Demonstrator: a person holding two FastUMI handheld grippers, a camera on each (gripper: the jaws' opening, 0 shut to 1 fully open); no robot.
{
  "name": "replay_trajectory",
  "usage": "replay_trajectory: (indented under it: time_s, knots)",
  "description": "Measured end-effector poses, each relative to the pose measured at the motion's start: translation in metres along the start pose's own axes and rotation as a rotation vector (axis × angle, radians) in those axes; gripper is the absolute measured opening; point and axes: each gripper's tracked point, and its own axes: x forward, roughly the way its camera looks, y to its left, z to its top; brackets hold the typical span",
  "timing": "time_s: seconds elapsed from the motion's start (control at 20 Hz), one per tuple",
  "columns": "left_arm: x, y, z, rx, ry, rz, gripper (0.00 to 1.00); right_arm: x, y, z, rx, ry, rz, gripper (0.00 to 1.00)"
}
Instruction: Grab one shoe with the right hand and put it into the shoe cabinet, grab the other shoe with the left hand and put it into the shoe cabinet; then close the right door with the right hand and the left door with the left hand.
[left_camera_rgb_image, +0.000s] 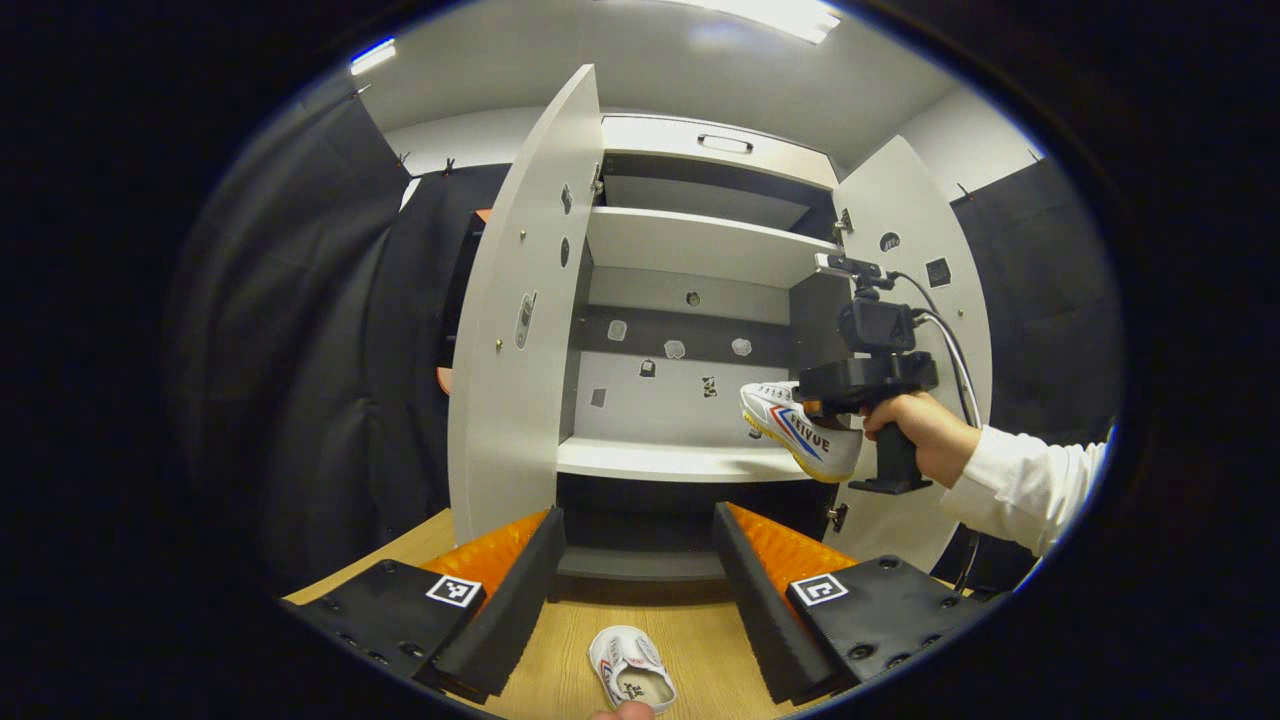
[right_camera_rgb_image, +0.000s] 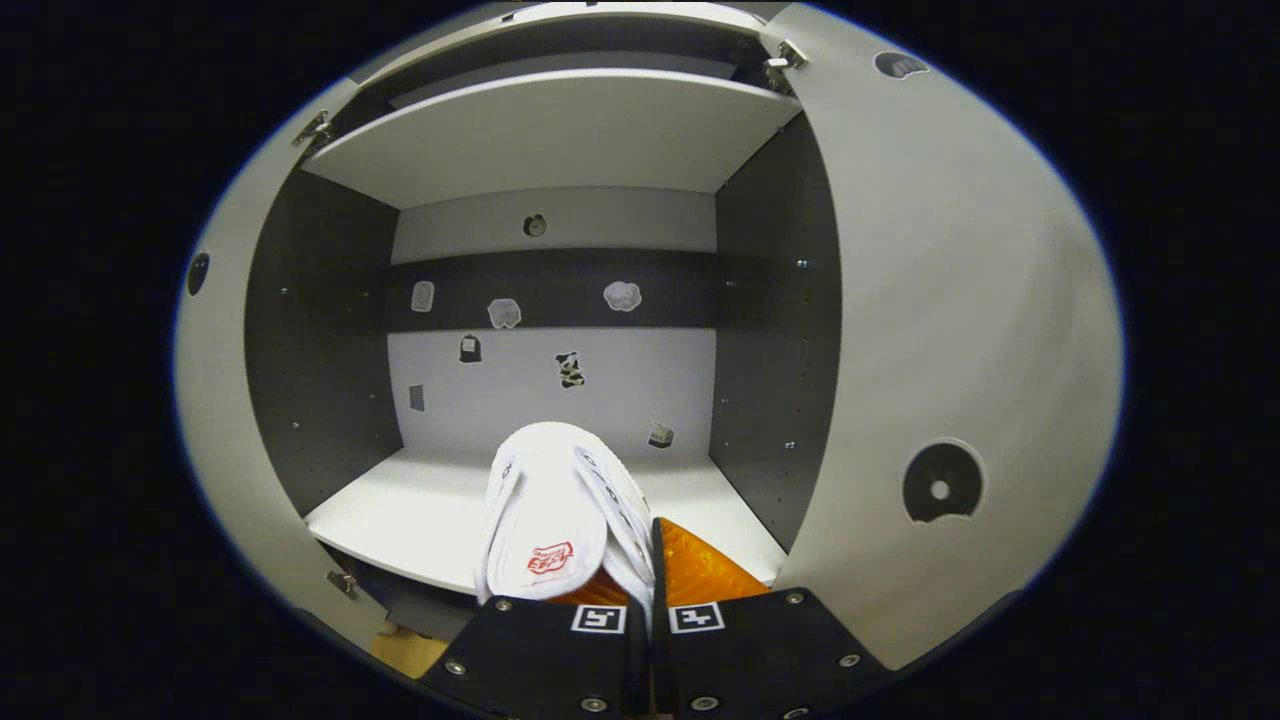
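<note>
In the left gripper view, a white shoe (left_camera_rgb_image: 800, 432) with red and blue stripes hangs at the front of the shoe cabinet's middle shelf (left_camera_rgb_image: 660, 458), held by my right gripper (left_camera_rgb_image: 815, 405) in a person's hand. My left gripper (left_camera_rgb_image: 635, 575) stands open low over the wooden floor, and the second white shoe (left_camera_rgb_image: 630, 670) lies below it between the fingers, untouched. In the right gripper view, my right gripper (right_camera_rgb_image: 648, 585) is shut on the held shoe (right_camera_rgb_image: 555, 515), toe pointing into the cabinet over the shelf (right_camera_rgb_image: 400, 515).
Both cabinet doors stand open: the left door (left_camera_rgb_image: 520, 320) and the right door (left_camera_rgb_image: 915, 250) (right_camera_rgb_image: 950, 330). An upper shelf (left_camera_rgb_image: 690, 240) and the cabinet's grey back panel (right_camera_rgb_image: 560, 390) with small stickers lie ahead. A white sleeve (left_camera_rgb_image: 1030, 480) reaches in from the right.
</note>
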Motion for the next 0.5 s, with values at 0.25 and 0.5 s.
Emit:
replay_trajectory:
  time_s: [0.25, 0.5]
  knots:
    - [0.004, 0.022, -0.007, -0.006, 0.019, 0.049, 0.96, 0.068, 0.0, -0.01, -0.04, 0.081, -0.076, 0.01]
    - [0.005, 0.035, -0.004, 0.007, 0.013, 0.079, 0.96, 0.103, 0.004, -0.03, -0.021, 0.169, -0.09, 0.02]
